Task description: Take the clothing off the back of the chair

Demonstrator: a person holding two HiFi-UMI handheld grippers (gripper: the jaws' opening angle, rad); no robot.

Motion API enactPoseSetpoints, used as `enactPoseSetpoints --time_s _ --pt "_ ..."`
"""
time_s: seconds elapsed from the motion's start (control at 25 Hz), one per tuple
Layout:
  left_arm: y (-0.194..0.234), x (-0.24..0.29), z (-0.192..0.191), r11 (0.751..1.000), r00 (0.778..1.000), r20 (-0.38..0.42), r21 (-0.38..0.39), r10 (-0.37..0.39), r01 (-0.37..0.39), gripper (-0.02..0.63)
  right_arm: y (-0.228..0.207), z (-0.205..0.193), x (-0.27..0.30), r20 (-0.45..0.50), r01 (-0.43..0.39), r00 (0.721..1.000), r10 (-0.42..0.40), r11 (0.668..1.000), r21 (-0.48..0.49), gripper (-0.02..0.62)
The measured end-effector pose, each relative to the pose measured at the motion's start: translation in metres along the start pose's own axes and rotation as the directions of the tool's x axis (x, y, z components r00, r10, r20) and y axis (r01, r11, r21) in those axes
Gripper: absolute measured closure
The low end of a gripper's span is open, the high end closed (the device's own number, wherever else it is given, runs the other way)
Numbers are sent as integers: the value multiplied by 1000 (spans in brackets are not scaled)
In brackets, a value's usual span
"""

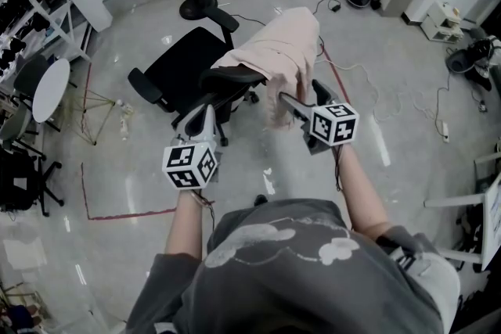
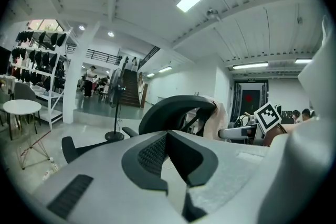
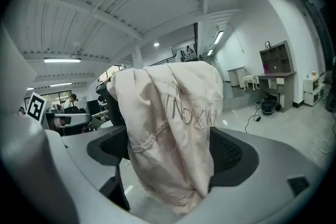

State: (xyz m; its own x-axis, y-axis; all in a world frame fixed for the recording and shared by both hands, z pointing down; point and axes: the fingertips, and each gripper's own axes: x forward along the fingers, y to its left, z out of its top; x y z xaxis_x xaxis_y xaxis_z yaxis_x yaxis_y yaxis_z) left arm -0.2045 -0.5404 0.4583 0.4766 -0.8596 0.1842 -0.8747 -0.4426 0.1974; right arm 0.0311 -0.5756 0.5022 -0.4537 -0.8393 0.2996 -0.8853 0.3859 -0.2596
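The pale pink garment [image 1: 280, 51] lies draped over the back of the black office chair [image 1: 185, 68] in the upper middle of the head view, with 1 loose end hanging down the near side. The right gripper [image 1: 288, 101] is at that hanging end. In the right gripper view its 2 jaws are spread wide, and a thick fold of the cloth hangs between them, brushing the right-hand pad but not yet pinched. The left gripper [image 1: 205, 115], at the lower left of the chair back, has its jaws parted and bare, with only the chair's curved back ahead of it. The step in hand looks like taking hold with the right. To do it well, push in a little deeper so the pads close on several layers rather than a hem. Squeeze firmly, then lift up and over the top edge instead of dragging sideways, which could snag the cloth or roll the chair. The left could catch the far drape.
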Motion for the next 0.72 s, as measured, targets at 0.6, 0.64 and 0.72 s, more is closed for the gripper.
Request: enactPoseSetpoints --time_s 0.6,0.64,0.72 --pt "36 23 4 1000 1000 23 -19 -1 2 606 10 8 54 -33 -98 995 93 978 -184 302" --pt "36 24 3 1000 1000 23 -20 1 0 606 13 8 52 -32 -93 996 88 973 -212 321" --pt "35 24 0 1000 1000 20 -27 9 -8 606 14 7 48 -35 -74 997 67 966 -247 345"
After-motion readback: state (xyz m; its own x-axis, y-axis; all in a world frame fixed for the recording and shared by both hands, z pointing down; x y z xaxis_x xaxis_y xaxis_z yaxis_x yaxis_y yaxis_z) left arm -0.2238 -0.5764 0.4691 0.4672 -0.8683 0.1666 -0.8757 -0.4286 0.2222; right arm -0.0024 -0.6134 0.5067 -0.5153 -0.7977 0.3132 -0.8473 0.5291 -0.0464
